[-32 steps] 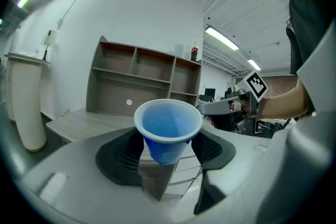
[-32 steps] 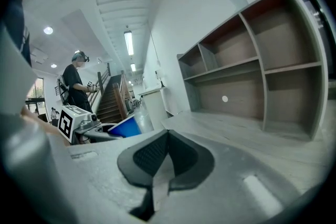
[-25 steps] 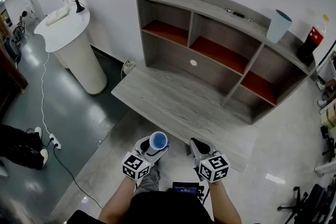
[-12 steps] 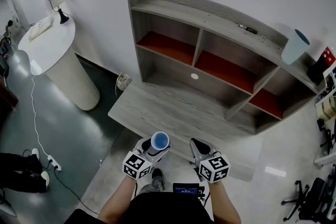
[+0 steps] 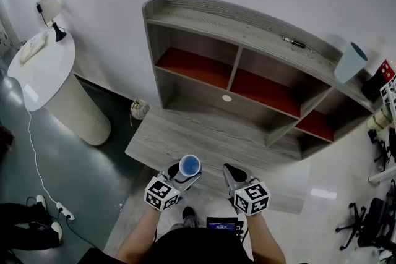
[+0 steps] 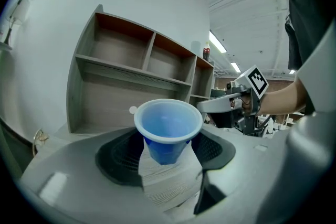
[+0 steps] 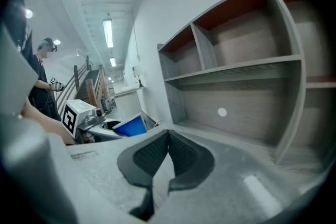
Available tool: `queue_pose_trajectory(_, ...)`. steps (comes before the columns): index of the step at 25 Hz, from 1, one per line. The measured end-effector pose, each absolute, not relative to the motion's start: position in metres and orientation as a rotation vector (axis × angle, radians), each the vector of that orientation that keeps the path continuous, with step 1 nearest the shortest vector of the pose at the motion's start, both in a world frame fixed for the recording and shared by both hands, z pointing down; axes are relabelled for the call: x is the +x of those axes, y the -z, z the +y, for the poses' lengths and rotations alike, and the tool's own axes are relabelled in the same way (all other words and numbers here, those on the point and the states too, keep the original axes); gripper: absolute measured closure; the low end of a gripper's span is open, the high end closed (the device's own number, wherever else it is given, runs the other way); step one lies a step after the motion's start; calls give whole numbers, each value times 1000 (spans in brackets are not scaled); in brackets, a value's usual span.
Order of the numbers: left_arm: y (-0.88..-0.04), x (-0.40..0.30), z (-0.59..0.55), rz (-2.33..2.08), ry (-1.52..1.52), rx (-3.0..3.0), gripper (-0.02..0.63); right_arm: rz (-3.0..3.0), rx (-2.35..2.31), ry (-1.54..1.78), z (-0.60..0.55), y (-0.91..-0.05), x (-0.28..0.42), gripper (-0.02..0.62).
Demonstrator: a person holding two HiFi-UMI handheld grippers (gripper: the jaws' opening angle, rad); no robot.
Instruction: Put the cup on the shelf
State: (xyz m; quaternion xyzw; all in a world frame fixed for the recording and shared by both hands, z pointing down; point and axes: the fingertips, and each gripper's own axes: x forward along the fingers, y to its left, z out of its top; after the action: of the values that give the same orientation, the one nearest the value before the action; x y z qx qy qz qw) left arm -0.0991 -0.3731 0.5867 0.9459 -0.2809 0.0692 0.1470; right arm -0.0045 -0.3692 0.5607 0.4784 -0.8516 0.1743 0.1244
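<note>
A blue cup with a pale rim stands upright between the jaws of my left gripper, which is shut on it; the left gripper view shows the cup pinched low on its body. My right gripper is beside it, jaws shut with nothing between them. Both hang over the near edge of the grey wooden desk. Beyond it rises the shelf, with red-floored compartments and a flat top board. The cup also shows at the left of the right gripper view.
A second, pale blue cup and a dark bottle stand on the shelf's top at the right. A round white pedestal table with a lamp is at the left. Chair legs crowd the right. A cable runs across the floor.
The view has shifted: the shelf and desk sit nearer and more central than before, and the white table has slid left. Both grippers keep their places; the cup stays held.
</note>
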Motion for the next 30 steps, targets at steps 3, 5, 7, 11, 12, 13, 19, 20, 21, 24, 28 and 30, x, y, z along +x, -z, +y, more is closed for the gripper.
queue_pose_trajectory(3,-588,-97,-375,-795,-185,2712,313,-2471,1389,-490,-373,-560,-4,597)
queue_pose_trajectory(5,-590,-94,-377,-790,-179,2705,313,-2467,1372,-474,-374,-560,-5,598)
queue_pose_trajectory(7,-591,-90,-378,-792,-174,2701,314,-2468,1358,-469,-374,-562,-4,598)
queue_pose_trajectory(11,-592,-84,-376,-813,-167,2691,313,-2473,1333,-462,-378,-564,-1,598)
queue_pose_trajectory(12,-591,-84,-376,-823,-168,2688,313,-2479,1326,-454,-379,-563,-1,598)
queue_pose_trajectory(13,-591,-85,-377,-834,-170,2685,313,-2487,1319,-441,-381,-561,-2,598)
queue_pose_trajectory(19,-585,-78,-382,-885,-181,2688,313,-2536,1276,-418,-386,-553,1,600)
queue_pose_trajectory(20,-583,-76,-382,-886,-183,2693,313,-2544,1276,-424,-387,-552,3,600)
queue_pose_trajectory(21,-581,-74,-382,-886,-187,2699,313,-2552,1274,-432,-388,-550,4,600)
queue_pose_trajectory(24,-577,-70,-384,-894,-202,2713,313,-2568,1264,-437,-390,-547,6,600)
queue_pose_trajectory(28,-573,-65,-389,-900,-208,2724,313,-2576,1250,-421,-392,-545,10,600)
queue_pose_trajectory(30,-571,-63,-390,-902,-210,2728,314,-2581,1248,-425,-392,-544,13,600)
